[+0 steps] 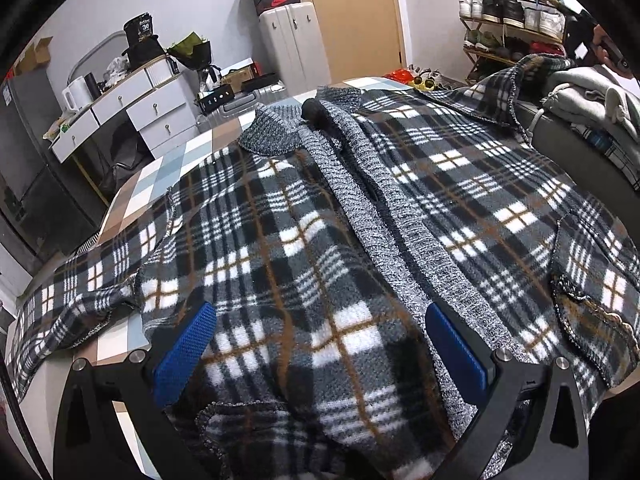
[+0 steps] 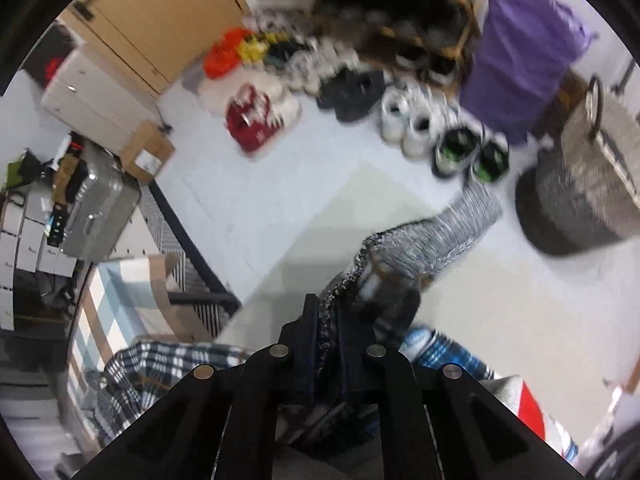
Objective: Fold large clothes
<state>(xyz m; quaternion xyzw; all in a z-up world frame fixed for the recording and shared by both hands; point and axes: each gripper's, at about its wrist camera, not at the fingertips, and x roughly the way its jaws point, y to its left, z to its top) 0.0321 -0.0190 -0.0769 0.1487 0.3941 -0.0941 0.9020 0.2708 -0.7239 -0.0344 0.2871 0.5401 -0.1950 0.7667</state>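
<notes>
A large plaid fleece jacket (image 1: 320, 216) with a grey knit collar and front band (image 1: 372, 204) lies spread face up on the bed. My left gripper (image 1: 320, 320) is open, its blue pads (image 1: 188, 344) hovering just above the jacket's lower front. In the right wrist view my right gripper (image 2: 328, 316) is shut on the jacket's sleeve, whose grey knit cuff (image 2: 448, 232) hangs out past the fingers above the floor. Part of the plaid jacket (image 2: 168, 360) shows at lower left there. The view is blurred.
The checked bed sheet (image 1: 160, 176) shows at the left. A white drawer desk (image 1: 132, 112), suitcases (image 1: 292, 48), a door and a shoe rack (image 1: 516, 12) stand behind. Grey clothes (image 1: 588, 96) pile at right. A woven basket (image 2: 592, 184) and several shoes (image 2: 416, 116) sit on the floor.
</notes>
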